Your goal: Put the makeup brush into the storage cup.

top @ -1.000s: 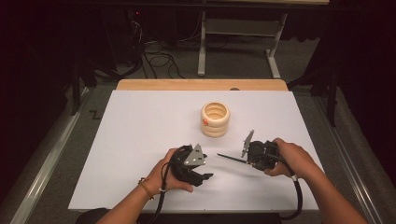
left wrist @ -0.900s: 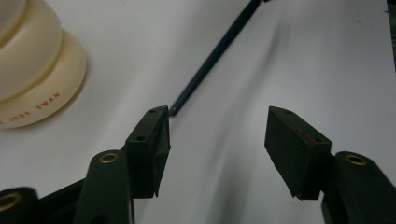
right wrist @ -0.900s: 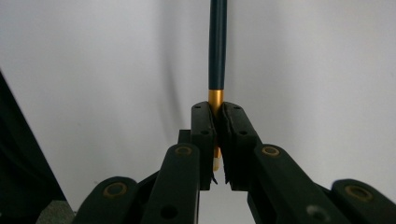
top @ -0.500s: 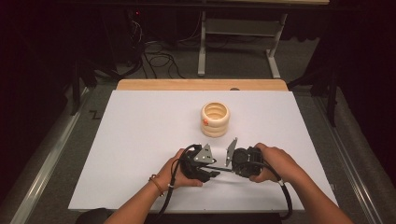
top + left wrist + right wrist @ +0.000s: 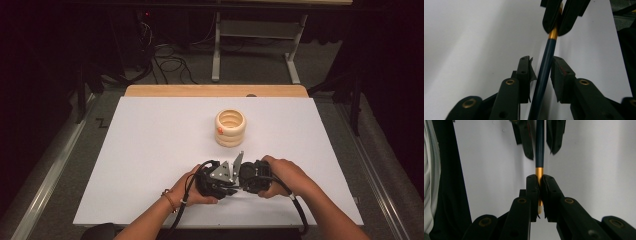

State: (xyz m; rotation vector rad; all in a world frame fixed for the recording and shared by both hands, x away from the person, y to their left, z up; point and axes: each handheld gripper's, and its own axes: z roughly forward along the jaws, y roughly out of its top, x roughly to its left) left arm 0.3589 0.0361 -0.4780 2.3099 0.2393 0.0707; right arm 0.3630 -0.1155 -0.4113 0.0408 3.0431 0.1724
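1. Right gripper [image 5: 539, 195] is clenched on the gold end of the blue pencil [image 5: 544, 72].
2. Pencil's long axis runs straight between the released left gripper [image 5: 541, 72] jaws, near table edge.

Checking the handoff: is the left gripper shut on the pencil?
Open: the left gripper straddles the pencil, gaps both sides.

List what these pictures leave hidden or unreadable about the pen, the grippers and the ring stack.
- Pen: its far end is hidden between the right gripper's shut jaws in the left gripper view; its near end is cut off by the bottom edge.
- Pen in the high view: hidden behind the hands and gripper bodies.
- Ring stack: the orange mark is too small to read in the high view.
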